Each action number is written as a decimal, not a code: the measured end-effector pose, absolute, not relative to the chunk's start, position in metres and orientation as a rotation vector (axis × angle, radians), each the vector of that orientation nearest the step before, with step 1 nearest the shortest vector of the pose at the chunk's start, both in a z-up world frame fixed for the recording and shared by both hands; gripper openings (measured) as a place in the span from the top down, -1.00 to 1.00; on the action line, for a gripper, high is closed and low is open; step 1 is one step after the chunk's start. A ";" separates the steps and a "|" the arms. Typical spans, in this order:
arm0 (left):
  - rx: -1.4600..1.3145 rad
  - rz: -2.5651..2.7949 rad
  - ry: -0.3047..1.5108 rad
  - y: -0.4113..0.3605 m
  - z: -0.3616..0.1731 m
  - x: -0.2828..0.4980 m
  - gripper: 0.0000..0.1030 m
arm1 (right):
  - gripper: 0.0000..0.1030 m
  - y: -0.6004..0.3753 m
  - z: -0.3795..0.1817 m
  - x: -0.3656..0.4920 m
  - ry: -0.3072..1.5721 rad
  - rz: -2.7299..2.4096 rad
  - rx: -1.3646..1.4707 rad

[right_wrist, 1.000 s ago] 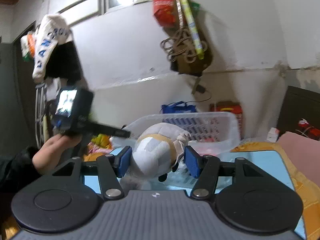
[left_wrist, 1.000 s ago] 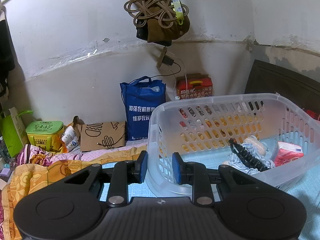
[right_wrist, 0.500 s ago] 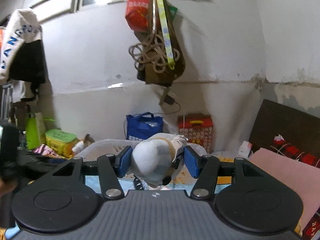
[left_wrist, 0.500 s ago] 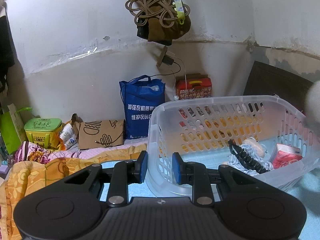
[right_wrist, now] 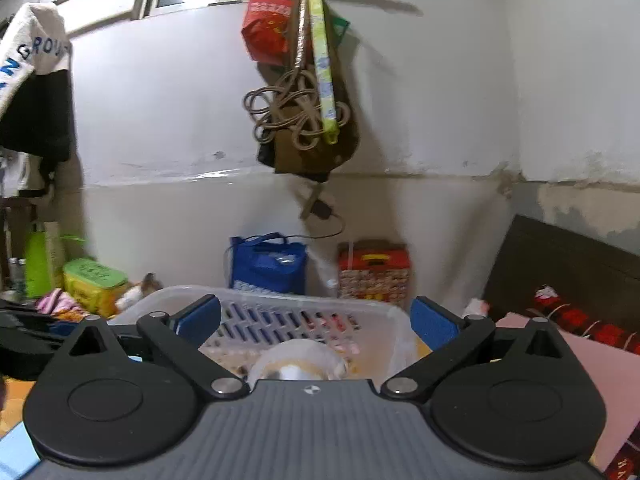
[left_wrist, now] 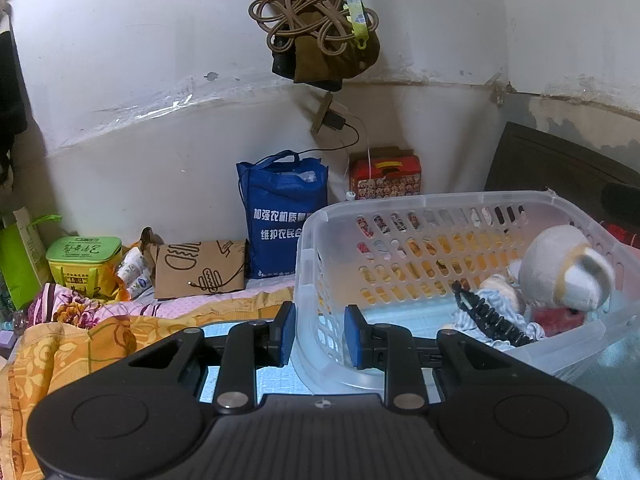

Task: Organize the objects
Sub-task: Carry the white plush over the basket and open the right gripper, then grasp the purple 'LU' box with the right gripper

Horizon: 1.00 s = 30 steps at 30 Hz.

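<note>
A clear plastic basket (left_wrist: 432, 204) sits on the bed. My left gripper (left_wrist: 318, 330) is shut on the basket's near left corner wall, one blue pad on each side. A white plush toy (left_wrist: 560, 268) lies in the basket's right side on a black coiled cord (left_wrist: 484, 314), a pale cloth and a red packet (left_wrist: 556, 318). My right gripper (right_wrist: 316, 318) is wide open and empty above the basket (right_wrist: 280, 304). The plush toy (right_wrist: 300, 364) lies loose just below it, between the fingers.
A blue tote bag (left_wrist: 282, 212), a red printed box (left_wrist: 386, 178), a brown paper bag (left_wrist: 200, 266) and a green tin (left_wrist: 84, 260) stand along the wall. An orange floral blanket (left_wrist: 60, 352) covers the left. A dark headboard (left_wrist: 560, 172) stands at right. Cords hang above (left_wrist: 312, 20).
My right gripper carried the plush toy over the basket, opened, and the toy dropped into the basket's right side. My left gripper kept its hold on the basket corner.
</note>
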<state>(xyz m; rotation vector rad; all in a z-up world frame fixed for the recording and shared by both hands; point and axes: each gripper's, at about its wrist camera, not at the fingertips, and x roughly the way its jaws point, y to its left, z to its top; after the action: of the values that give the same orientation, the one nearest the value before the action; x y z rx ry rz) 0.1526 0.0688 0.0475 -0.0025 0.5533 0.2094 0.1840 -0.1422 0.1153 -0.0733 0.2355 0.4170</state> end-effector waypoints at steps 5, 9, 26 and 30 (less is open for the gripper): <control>0.002 0.211 0.553 0.068 0.047 0.151 0.42 | -1.00 -0.151 0.110 0.167 0.243 0.436 -0.058; 0.003 0.210 0.553 0.069 0.047 0.150 0.42 | -1.00 -0.152 0.107 0.153 0.218 0.430 -0.091; 0.008 0.210 0.550 0.068 0.047 0.150 0.42 | -1.00 -0.159 0.042 0.083 0.442 0.585 0.004; 0.019 0.215 0.551 0.067 0.046 0.152 0.42 | -0.83 -0.140 0.026 0.073 0.480 0.586 -0.059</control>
<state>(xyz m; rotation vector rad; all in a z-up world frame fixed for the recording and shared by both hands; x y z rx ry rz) 0.1518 0.0670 0.0462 0.0188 0.5507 0.2146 0.0728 -0.1402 0.0264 -0.0587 0.4800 0.5861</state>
